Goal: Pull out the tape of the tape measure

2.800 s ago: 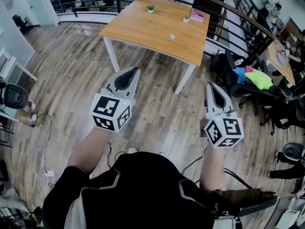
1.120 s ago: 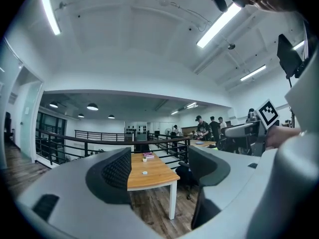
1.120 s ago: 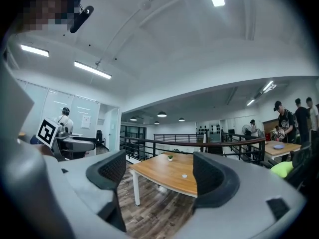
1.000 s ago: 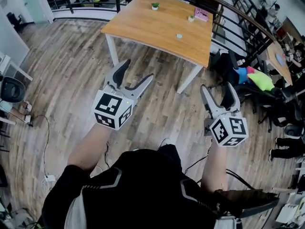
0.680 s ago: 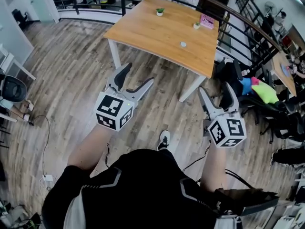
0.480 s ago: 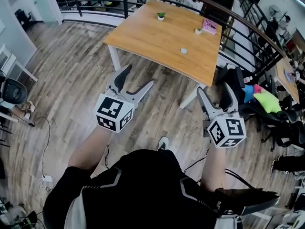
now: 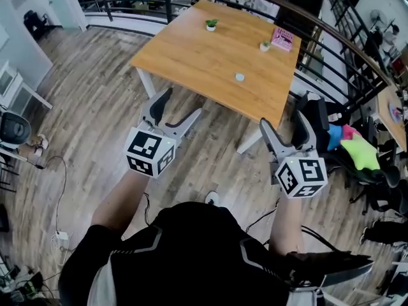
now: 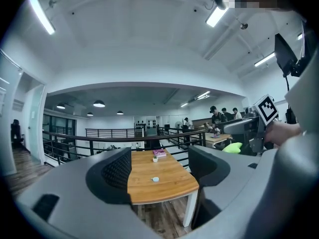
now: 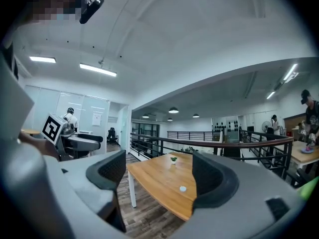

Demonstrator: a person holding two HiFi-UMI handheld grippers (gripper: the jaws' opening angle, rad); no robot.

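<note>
Both the left tongs (image 7: 178, 105) and the right tongs (image 7: 281, 121) gape wide and empty above the plank floor (image 7: 95, 107), short of the wooden surface (image 7: 191, 50). The small round white tape measure (image 7: 239, 77) lies inward from its near right corner. A potted plant (image 7: 210, 25), a second plant (image 7: 265, 45) and a pink box (image 7: 282, 39), its print too small to read, stand toward the far edge.

smooth wooden table (image 7: 204, 53), wood-plank floor (image 7: 95, 107) (matt)

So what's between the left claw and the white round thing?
Only bare wooden table and a strip of floor, as the head view shows. The open left claw hangs short of the white round thing.
</note>
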